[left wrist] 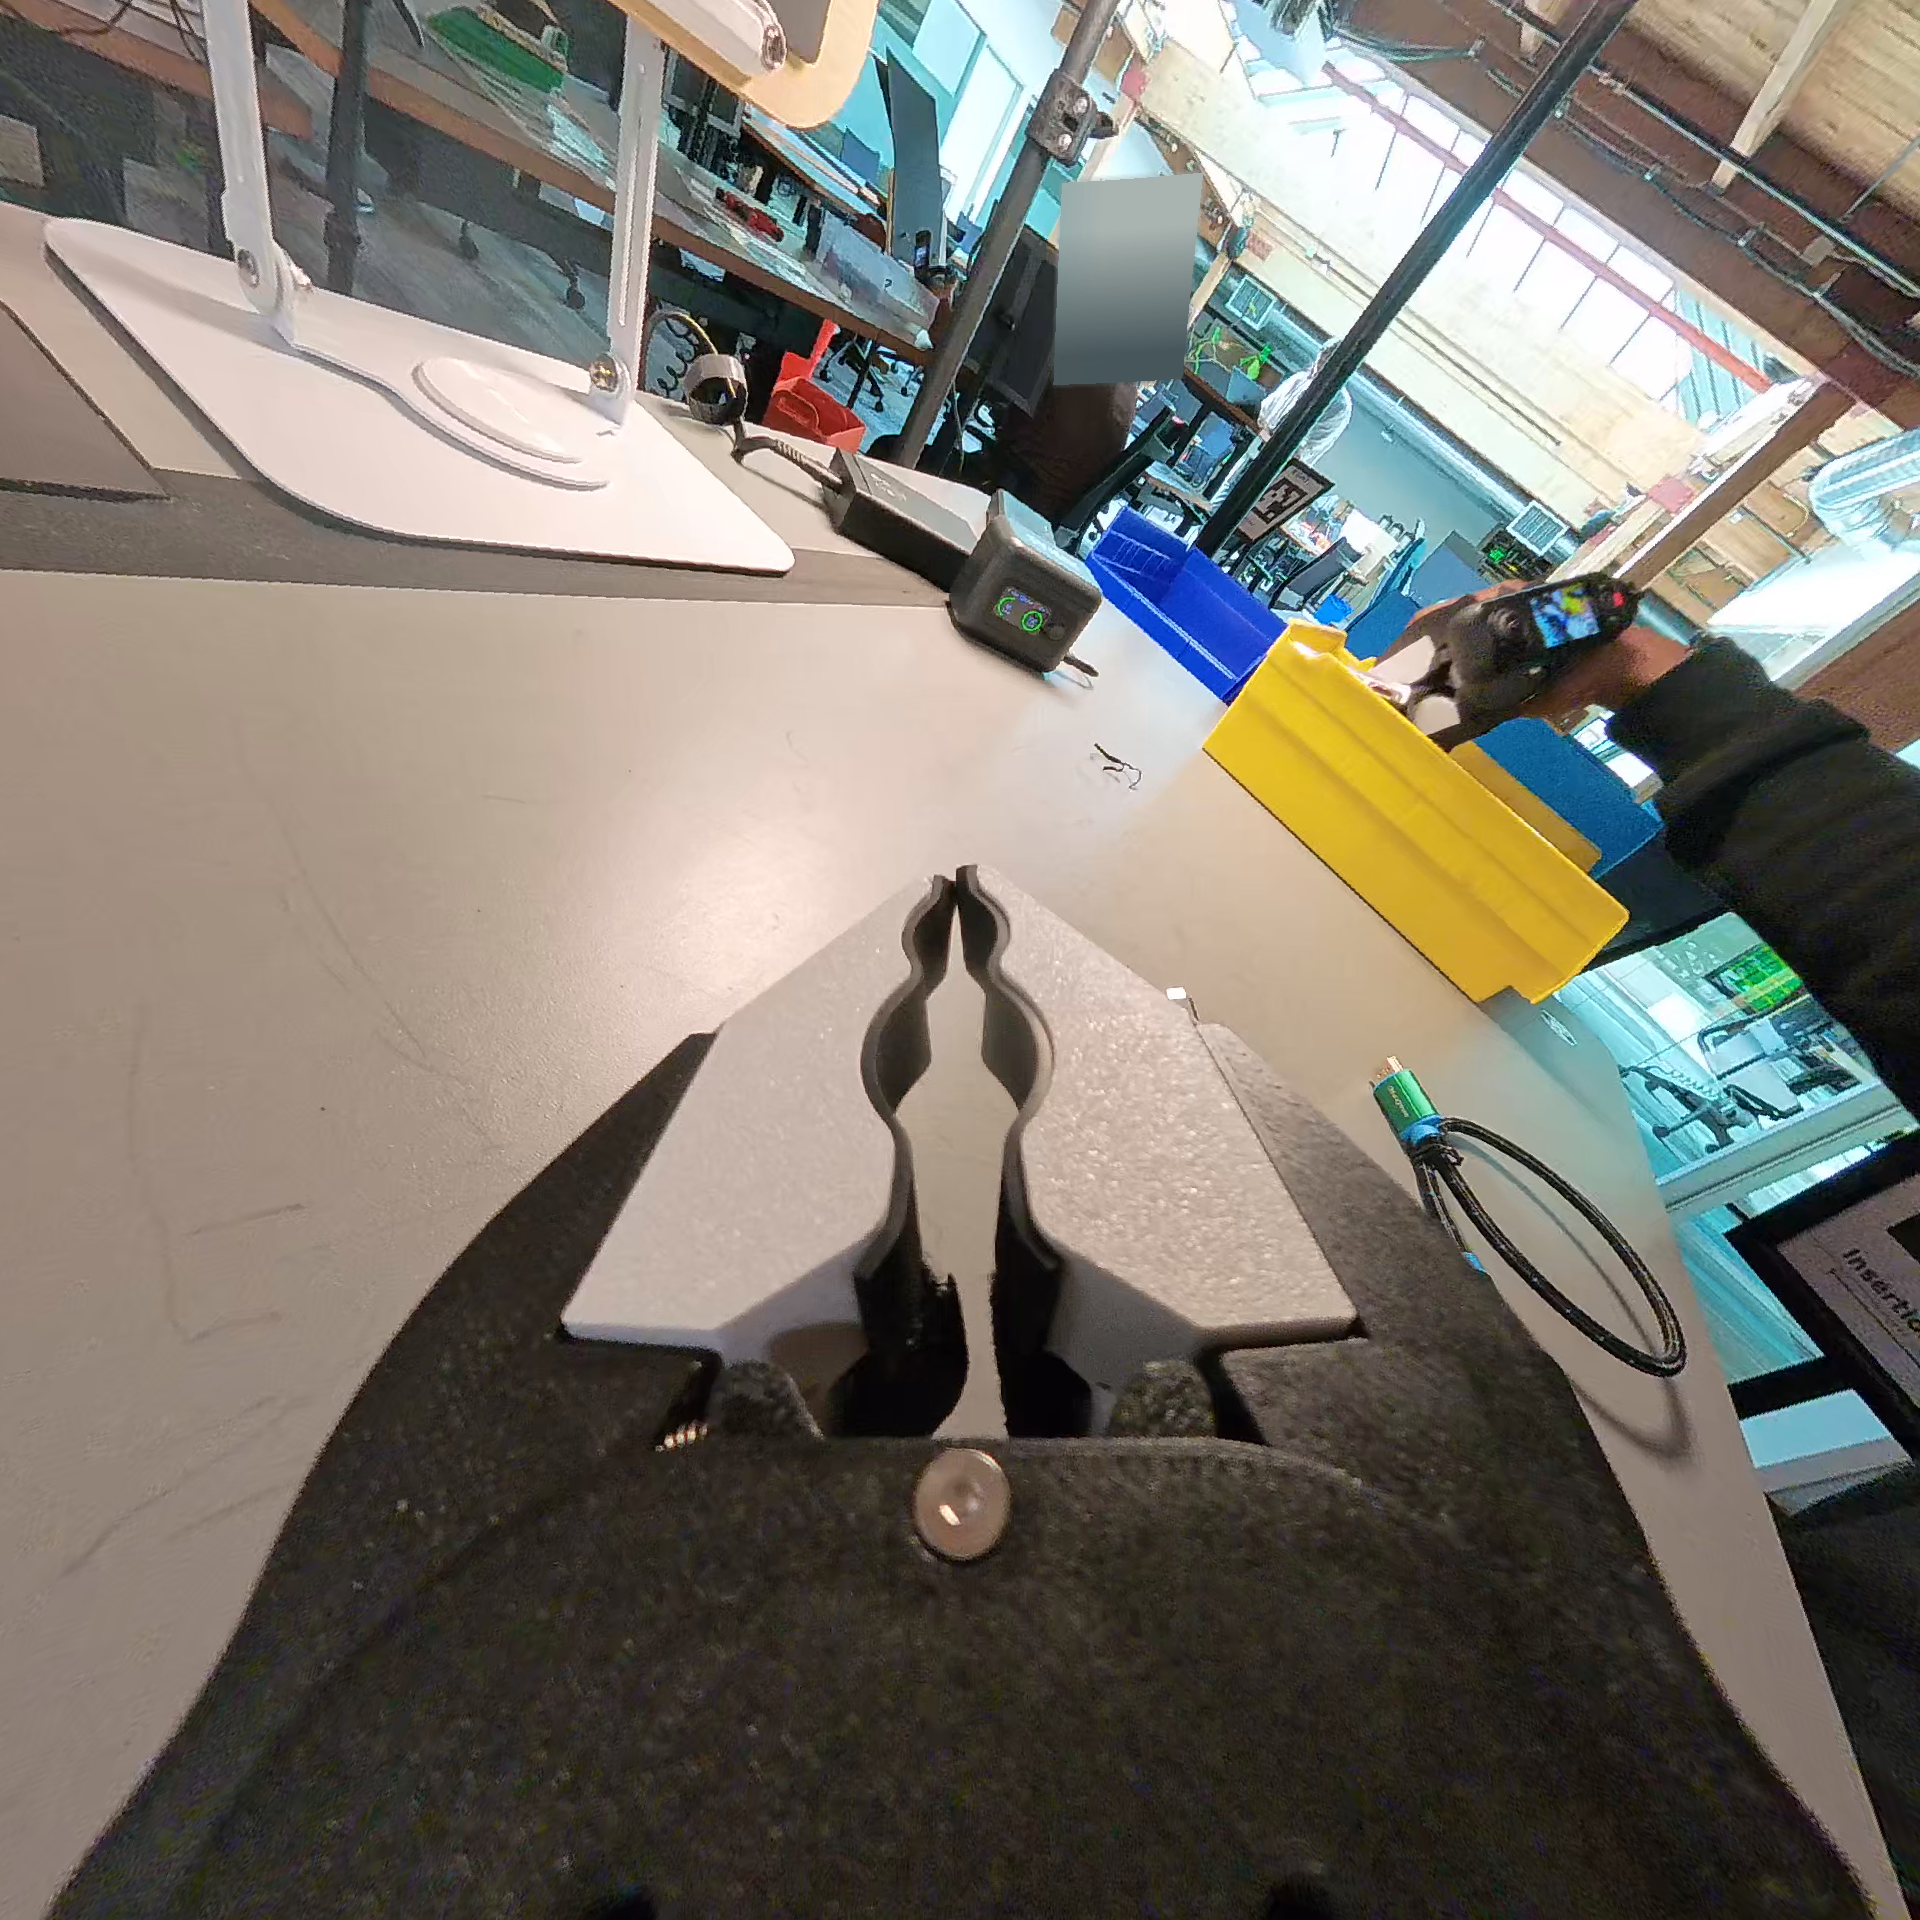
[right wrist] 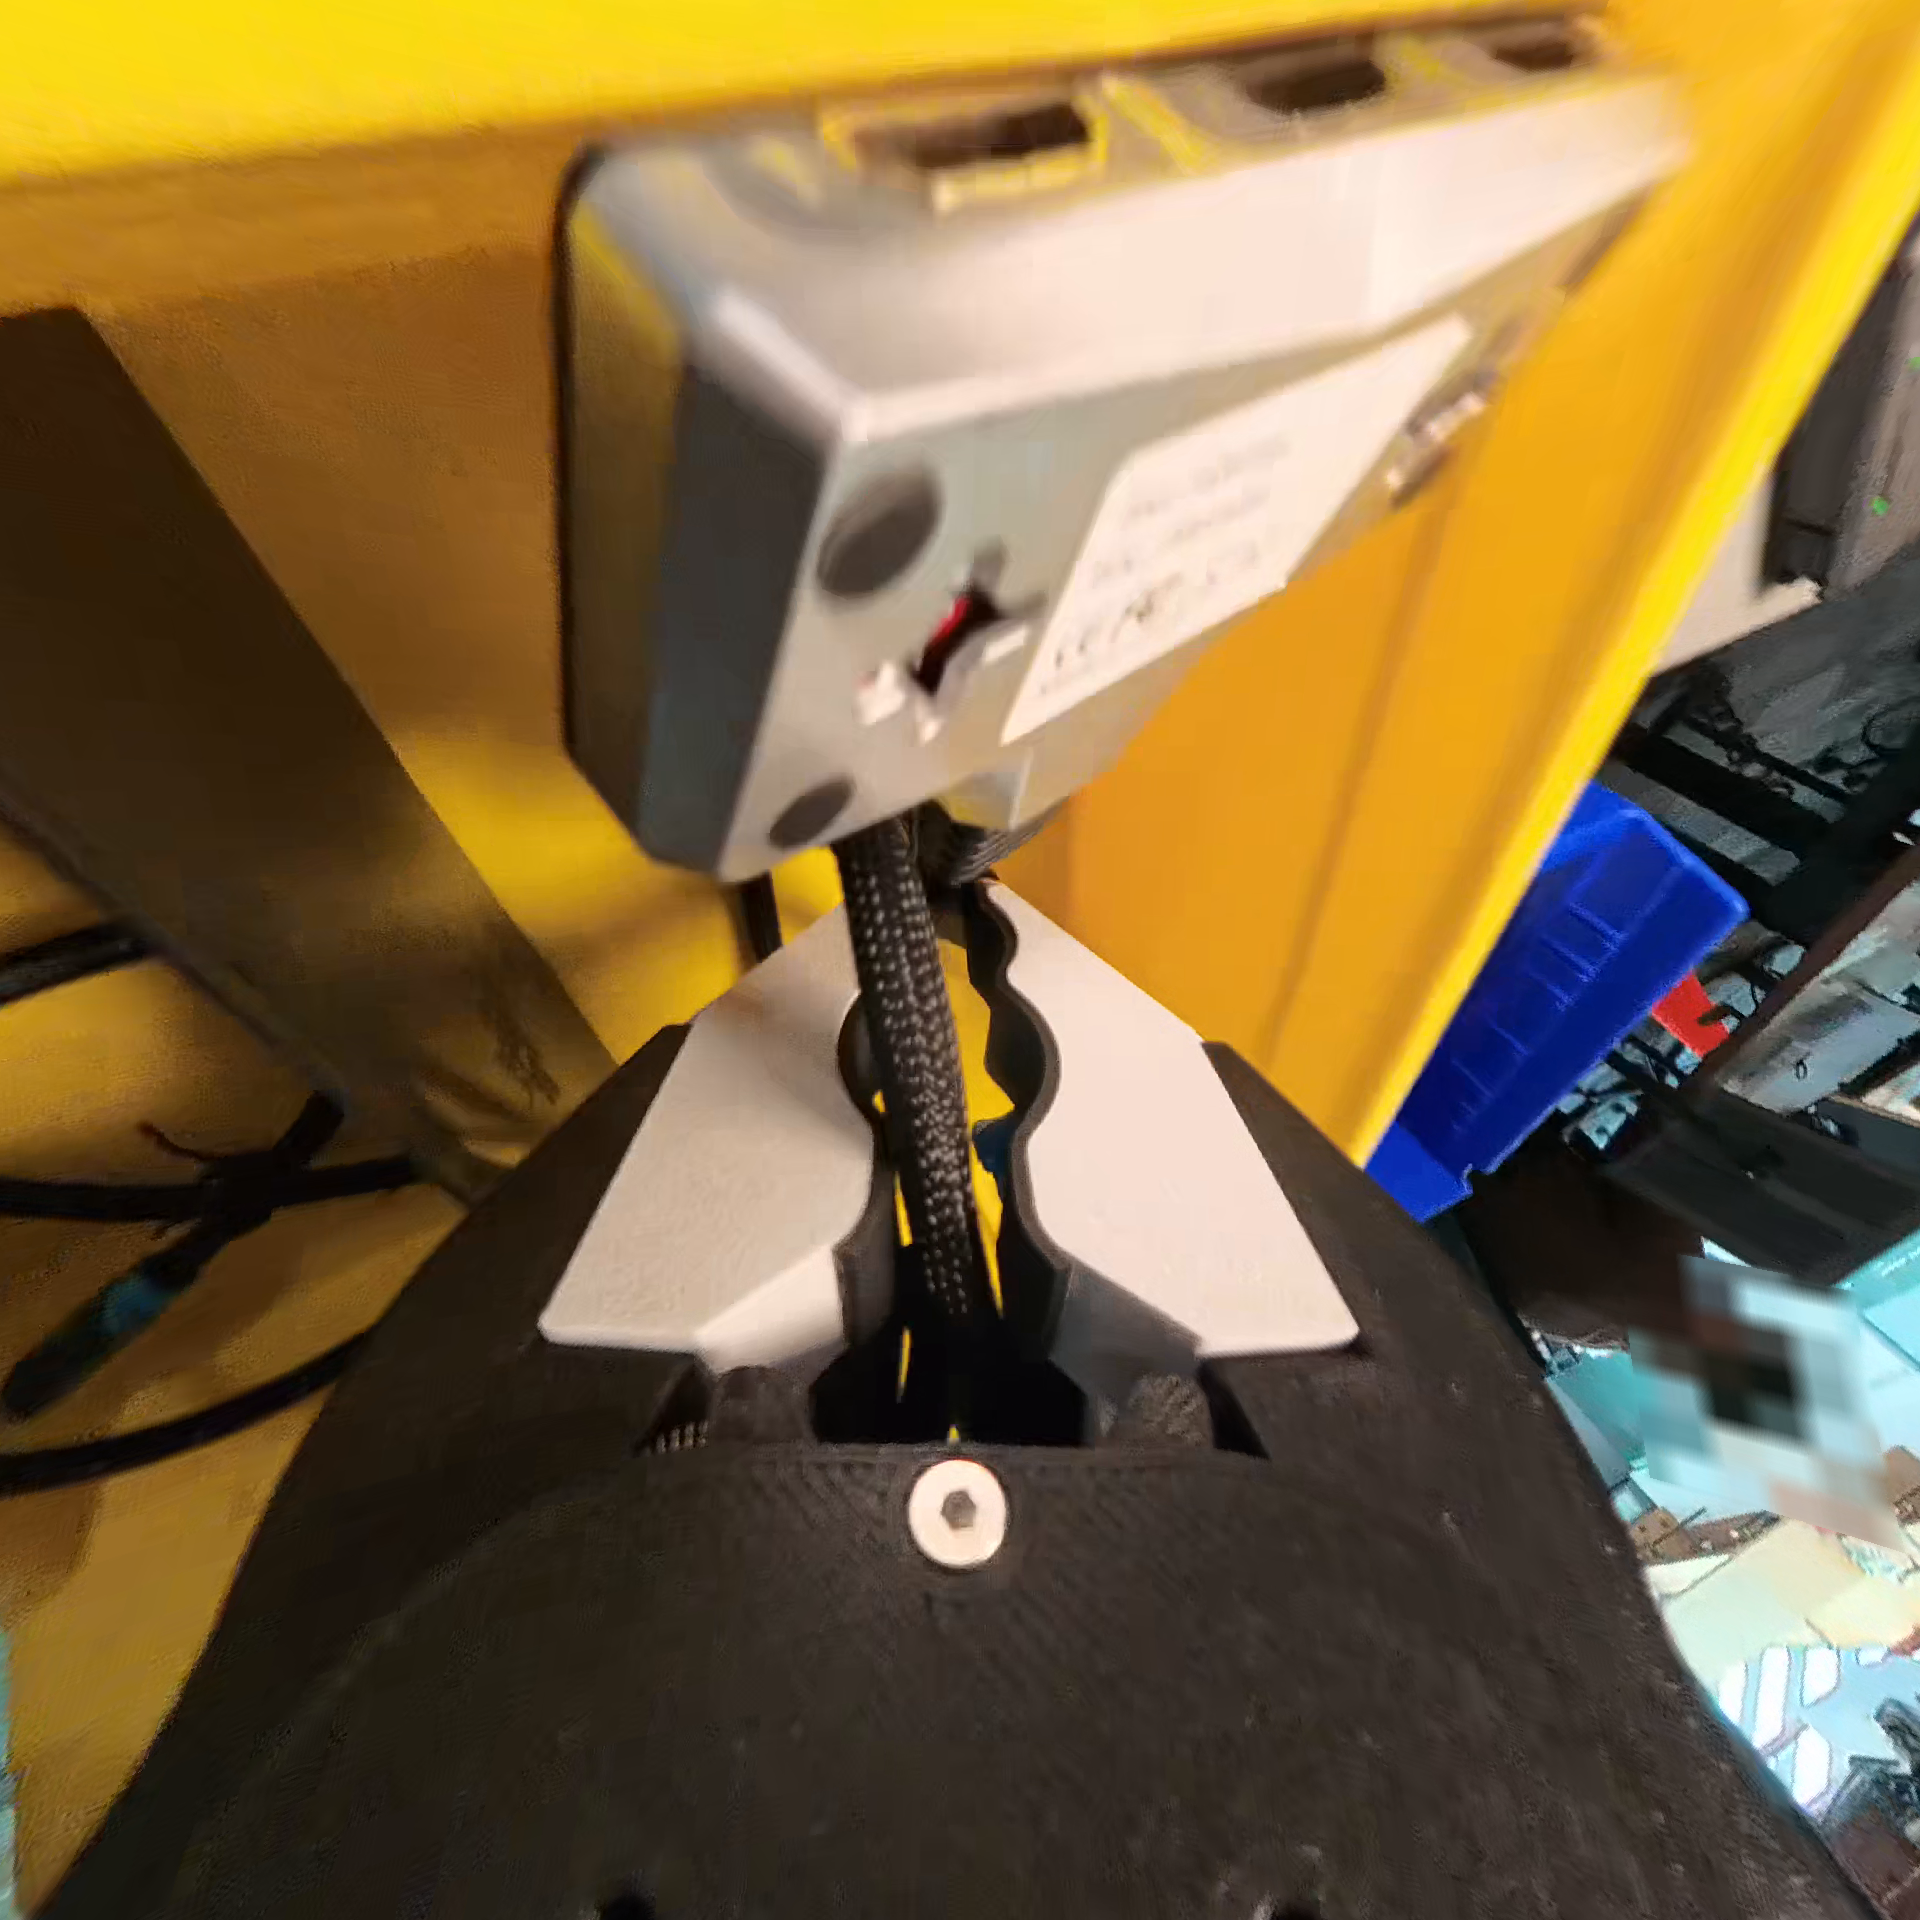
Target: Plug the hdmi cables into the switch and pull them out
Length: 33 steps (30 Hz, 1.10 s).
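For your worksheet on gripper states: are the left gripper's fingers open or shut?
Shut: the left gripper fingertips meet, holding nothing, above the grey table.

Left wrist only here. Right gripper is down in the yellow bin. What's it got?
Observer: The right gripper is shut on a black braided cable.
Operator: Where does it lead?
Observer: Up to the near end of the grey switch, which sits tilted above the fingers.
Operator: Ports free?
Observer: The ports along its far edge look empty, though they are blurred.
Operator: Anything else in the bin?
Observer: Loose cables lie on the bin floor to the left.
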### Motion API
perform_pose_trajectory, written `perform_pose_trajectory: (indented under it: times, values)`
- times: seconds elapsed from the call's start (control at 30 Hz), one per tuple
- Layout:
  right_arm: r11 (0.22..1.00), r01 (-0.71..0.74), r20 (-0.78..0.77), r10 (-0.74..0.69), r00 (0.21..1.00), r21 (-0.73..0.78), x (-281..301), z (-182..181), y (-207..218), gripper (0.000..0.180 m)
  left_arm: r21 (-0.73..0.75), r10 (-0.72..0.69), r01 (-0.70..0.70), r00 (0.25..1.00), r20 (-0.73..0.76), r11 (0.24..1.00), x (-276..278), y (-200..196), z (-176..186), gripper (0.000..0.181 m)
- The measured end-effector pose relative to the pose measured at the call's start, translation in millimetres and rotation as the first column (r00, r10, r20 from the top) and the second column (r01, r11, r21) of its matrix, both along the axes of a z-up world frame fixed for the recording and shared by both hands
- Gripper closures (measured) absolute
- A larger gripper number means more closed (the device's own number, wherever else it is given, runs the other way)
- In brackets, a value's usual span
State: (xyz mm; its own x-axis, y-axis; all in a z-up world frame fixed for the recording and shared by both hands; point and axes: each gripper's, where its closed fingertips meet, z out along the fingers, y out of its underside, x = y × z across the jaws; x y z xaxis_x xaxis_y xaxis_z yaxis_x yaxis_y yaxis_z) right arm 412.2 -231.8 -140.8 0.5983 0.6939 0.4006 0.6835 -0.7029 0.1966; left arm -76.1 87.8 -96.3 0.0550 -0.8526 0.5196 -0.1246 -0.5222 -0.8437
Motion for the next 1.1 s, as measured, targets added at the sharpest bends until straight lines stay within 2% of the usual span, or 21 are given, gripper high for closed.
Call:
perform_pose_trajectory:
  times: [0.17, 0.3, 0.47, 0.63, 0.77, 0.87, 0.93, 1.0, 1.1]
  values:
    - [0.999, 0.004, -0.006, -0.004, 1.000, -0.049, -2, -5, 4, 0.167, -0.009, 0.002, -0.001, 1.000, 0.003, 1.000, 0, 1, 0, 0.180]
    - [0.997, 0.078, -0.095, -0.076, 0.993, 0.018, -10, 19, 9, 0.132, -0.016, 0.001, -0.001, 1.000, 0.004, 1.000, 0, 2, 0, 0.179]
    - [0.984, 0.154, -0.147, -0.141, 0.979, 0.087, -16, 62, 2, 0.112, -0.020, -0.005, 0.005, 1.000, -0.004, 1.000, 0, 0, -2, 0.178]
    - [0.970, 0.164, -0.114, -0.145, 0.983, 0.181, -26, 100, -1, 0.108, -0.011, -0.022, 0.022, 1.000, -0.021, 1.000, 3, -5, -4, 0.177]
    - [0.951, 0.095, 0.019, -0.106, 0.994, 0.296, -50, 136, 3, 0.110, 0.004, -0.043, 0.043, 0.998, -0.035, 0.999, 5, -11, -5, 0.172]
    - [0.931, 0.001, 0.043, -0.018, 0.999, 0.366, -99, 150, 11, 0.113, 0.006, -0.094, 0.094, 0.994, -0.056, 0.996, 8, -22, -8, 0.164]
    - [0.920, -0.080, -0.004, 0.088, 0.996, 0.383, -150, 143, 19, 0.115, 0.009, -0.129, 0.130, 0.988, -0.084, 0.991, 11, -30, -12, 0.159]
    - [0.903, -0.172, -0.073, 0.217, 0.973, 0.393, -209, 125, 30, 0.118, 0.021, -0.150, 0.153, 0.983, -0.108, 0.988, 14, -37, -15, 0.157]
    - [0.870, -0.285, -0.218, 0.393, 0.893, 0.401, -302, 83, 47, 0.123, 0.044, -0.164, 0.171, 0.978, -0.133, 0.984, 16, -44, -18, 0.156]
